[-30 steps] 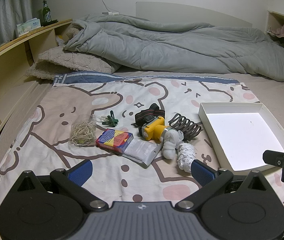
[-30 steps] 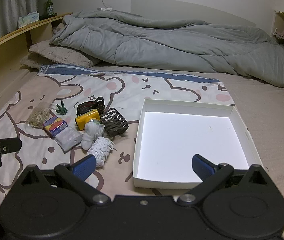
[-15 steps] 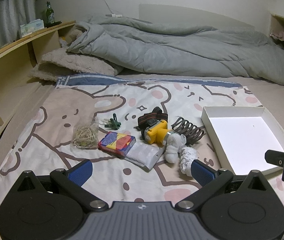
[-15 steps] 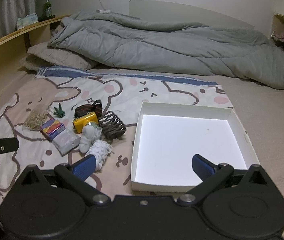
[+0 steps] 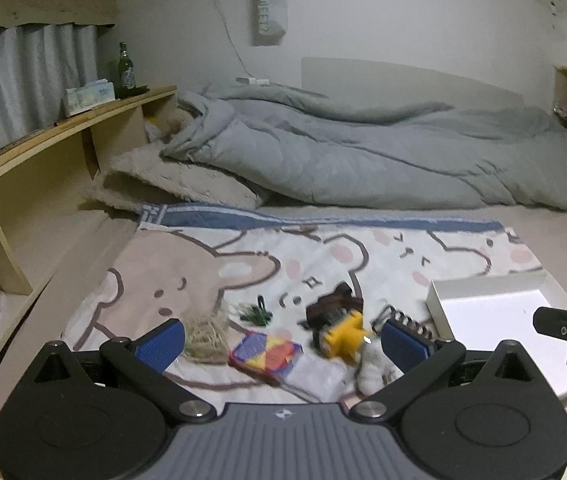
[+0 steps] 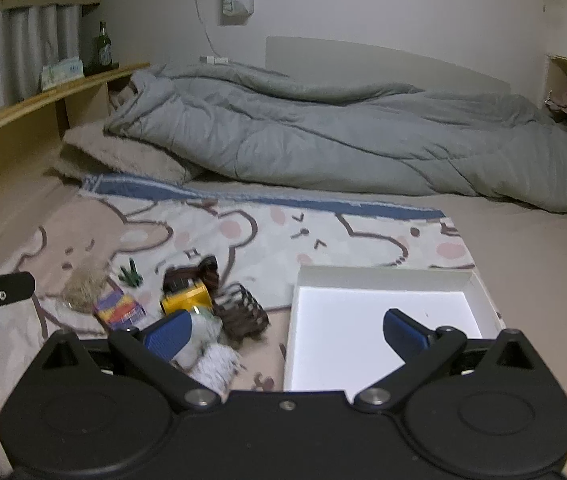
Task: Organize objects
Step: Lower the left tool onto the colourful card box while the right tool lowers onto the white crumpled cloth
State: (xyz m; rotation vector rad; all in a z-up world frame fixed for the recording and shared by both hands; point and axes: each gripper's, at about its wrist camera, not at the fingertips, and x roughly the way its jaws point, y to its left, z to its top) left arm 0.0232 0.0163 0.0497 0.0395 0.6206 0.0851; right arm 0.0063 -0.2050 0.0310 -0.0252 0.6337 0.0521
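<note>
Your left gripper (image 5: pixel 283 340) and right gripper (image 6: pixel 286 330) are both spread wide, holding nothing. Clutter w/ yellow headlamp (image 6: pixel 184 298) sits on blanket (image 6: pixel 267 236), just left of white box (image 6: pixel 383 320).

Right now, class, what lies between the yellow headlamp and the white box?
The dark spiral hair claw clip lies between headlamp and box, clearest in the right wrist view.

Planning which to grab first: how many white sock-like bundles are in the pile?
2. A smooth white bundle lies beside the yellow headlamp; a fuzzy white bundle sits nearer the right gripper. Others may be hidden.
</note>
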